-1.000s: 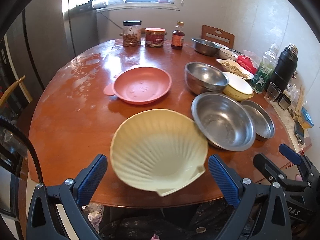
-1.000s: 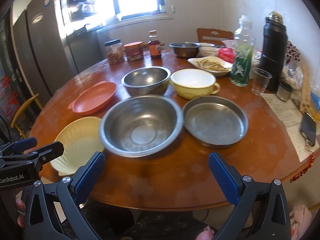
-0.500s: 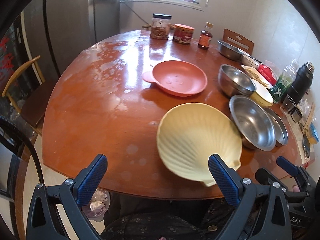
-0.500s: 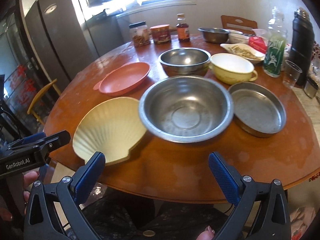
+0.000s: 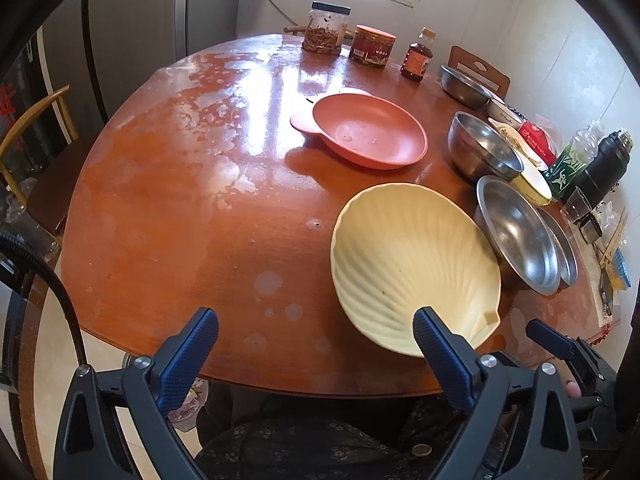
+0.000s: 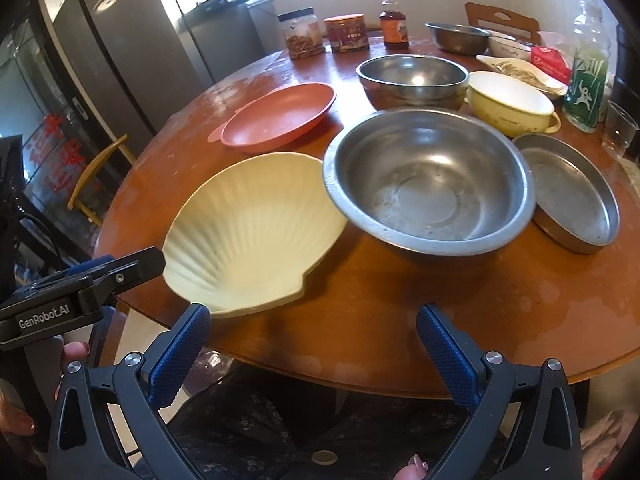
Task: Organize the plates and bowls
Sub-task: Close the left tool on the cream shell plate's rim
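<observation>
Surface: a round wooden table (image 5: 180,216) with a glossy reddish-brown top, the finish worn into pale patches and spots across its left half and reflecting window light.

Task items: a cream shell-shaped plate (image 5: 412,268) sits at the near edge, its rim overhanging slightly. Just beside it on the right stands a large steel bowl (image 6: 428,180), whose rim overlaps the plate's edge in the right wrist view. A flat steel pan (image 6: 572,196) lies against the far side of that bowl. Behind are a smaller steel bowl (image 6: 412,76) and a yellow handled bowl (image 6: 508,104), close together. A pink plate (image 5: 368,132) rests apart toward the table centre.

Far edge: a jar (image 5: 326,28), a red-lidded tub (image 5: 372,46), a sauce bottle (image 5: 418,56) and another steel bowl (image 5: 464,84).

Room: a grey refrigerator (image 6: 108,40) at left, a bright window above the sill, a wooden chair (image 5: 32,136) by the table, pale walls.

Left gripper (image 5: 316,344): jaws wide and closing slightly, nothing between them; its right finger overlaps the shell plate's near rim in view. Right gripper (image 6: 312,344): jaws wide, empty, hovering over the table's near edge
</observation>
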A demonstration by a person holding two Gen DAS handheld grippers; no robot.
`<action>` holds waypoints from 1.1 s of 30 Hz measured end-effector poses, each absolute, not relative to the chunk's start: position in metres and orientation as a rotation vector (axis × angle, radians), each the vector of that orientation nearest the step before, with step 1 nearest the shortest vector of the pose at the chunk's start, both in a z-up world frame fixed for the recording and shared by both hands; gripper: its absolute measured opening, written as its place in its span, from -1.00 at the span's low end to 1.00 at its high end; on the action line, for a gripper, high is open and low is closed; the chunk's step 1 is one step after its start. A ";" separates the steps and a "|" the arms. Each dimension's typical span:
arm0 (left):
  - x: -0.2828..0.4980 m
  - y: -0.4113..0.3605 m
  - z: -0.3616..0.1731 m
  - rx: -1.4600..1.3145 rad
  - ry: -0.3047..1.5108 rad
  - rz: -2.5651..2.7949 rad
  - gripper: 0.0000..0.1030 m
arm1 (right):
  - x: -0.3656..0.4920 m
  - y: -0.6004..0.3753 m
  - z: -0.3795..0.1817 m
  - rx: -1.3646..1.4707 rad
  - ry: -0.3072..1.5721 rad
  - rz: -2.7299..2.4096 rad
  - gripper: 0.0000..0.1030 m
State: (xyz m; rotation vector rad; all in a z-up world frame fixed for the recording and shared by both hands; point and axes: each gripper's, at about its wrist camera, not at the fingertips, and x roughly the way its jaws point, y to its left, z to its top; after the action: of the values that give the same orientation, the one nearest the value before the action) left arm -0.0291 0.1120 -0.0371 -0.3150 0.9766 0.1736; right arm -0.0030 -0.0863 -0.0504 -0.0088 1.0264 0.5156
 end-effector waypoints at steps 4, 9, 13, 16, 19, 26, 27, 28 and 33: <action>-0.026 0.115 -0.040 -0.328 0.978 0.159 0.78 | 0.000 -0.082 -0.053 0.000 1.033 0.523 0.88; -0.019 0.114 -0.045 -0.340 0.992 0.119 0.51 | 0.005 -0.077 -0.060 0.022 1.063 0.547 0.21; -0.012 0.110 -0.050 -0.341 1.010 0.087 0.31 | 0.006 -0.074 -0.061 0.018 1.064 0.543 0.06; -0.007 0.106 -0.055 -0.343 1.022 0.061 -0.05 | 0.004 -0.071 -0.061 0.015 1.064 0.550 -0.08; -0.004 0.104 -0.057 -0.344 1.024 0.038 -0.50 | 0.004 -0.069 -0.061 0.010 1.066 0.555 -0.16; 0.005 0.109 -0.060 -0.337 1.026 0.028 -0.68 | 0.005 -0.061 -0.062 -0.003 1.076 0.563 -0.18; 0.007 0.111 -0.060 -0.338 1.026 0.028 -0.68 | 0.005 -0.059 -0.061 -0.003 1.078 0.568 -0.18; 0.009 0.115 -0.060 -0.336 1.026 0.036 -0.68 | 0.006 -0.058 -0.061 -0.004 1.081 0.572 -0.18; 0.017 0.131 -0.059 -0.334 1.022 0.066 -0.68 | 0.005 -0.044 -0.059 -0.026 1.077 0.606 -0.18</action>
State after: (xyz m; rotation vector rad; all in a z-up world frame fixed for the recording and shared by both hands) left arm 0.0170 0.1314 -0.0586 -0.3338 1.0221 0.0656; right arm 0.0052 -0.0440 -0.0586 -0.0256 1.0773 0.6062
